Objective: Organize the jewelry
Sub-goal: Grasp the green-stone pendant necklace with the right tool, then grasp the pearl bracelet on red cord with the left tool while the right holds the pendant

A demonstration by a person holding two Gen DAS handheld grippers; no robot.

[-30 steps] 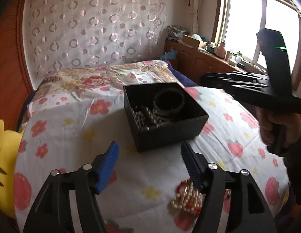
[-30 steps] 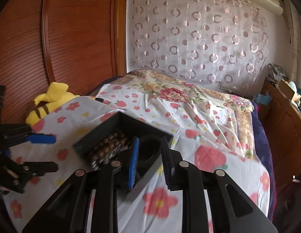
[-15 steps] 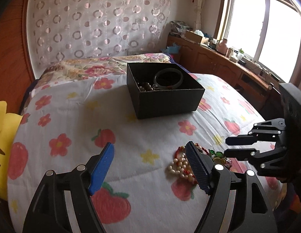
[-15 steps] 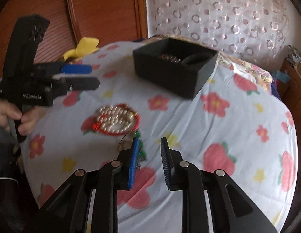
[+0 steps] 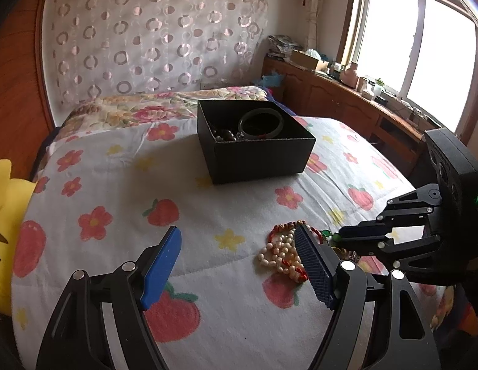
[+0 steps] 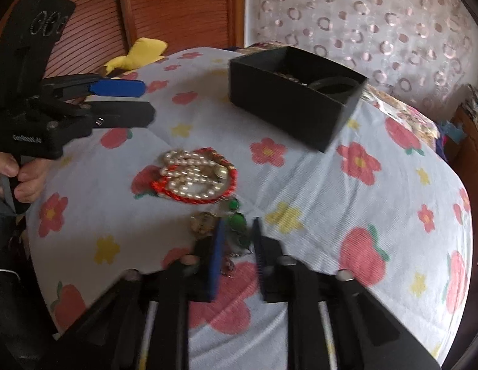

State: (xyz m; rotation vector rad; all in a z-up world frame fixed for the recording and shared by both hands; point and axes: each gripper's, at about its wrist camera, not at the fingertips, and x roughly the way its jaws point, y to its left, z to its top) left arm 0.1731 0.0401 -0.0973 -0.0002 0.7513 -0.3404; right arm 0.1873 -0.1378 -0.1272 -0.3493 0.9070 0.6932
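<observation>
A black open box stands on the bed and holds a dark bangle and dark beads. A pile of pearl strands with a red cord lies on the quilt, with a green-stone piece and a round gold piece beside it. My right gripper is open a little, its fingertips on either side of the green-stone piece; it also shows in the left wrist view. My left gripper is open wide and empty, hovering just left of the pearls.
The bed has a white quilt with strawberries and flowers. A yellow plush toy lies at the left edge by a wooden wardrobe. A wooden sideboard with clutter runs under the window.
My right gripper came away from the box and dropped low over the green-stone piece. My left gripper pulled back and down toward the pearl pile.
</observation>
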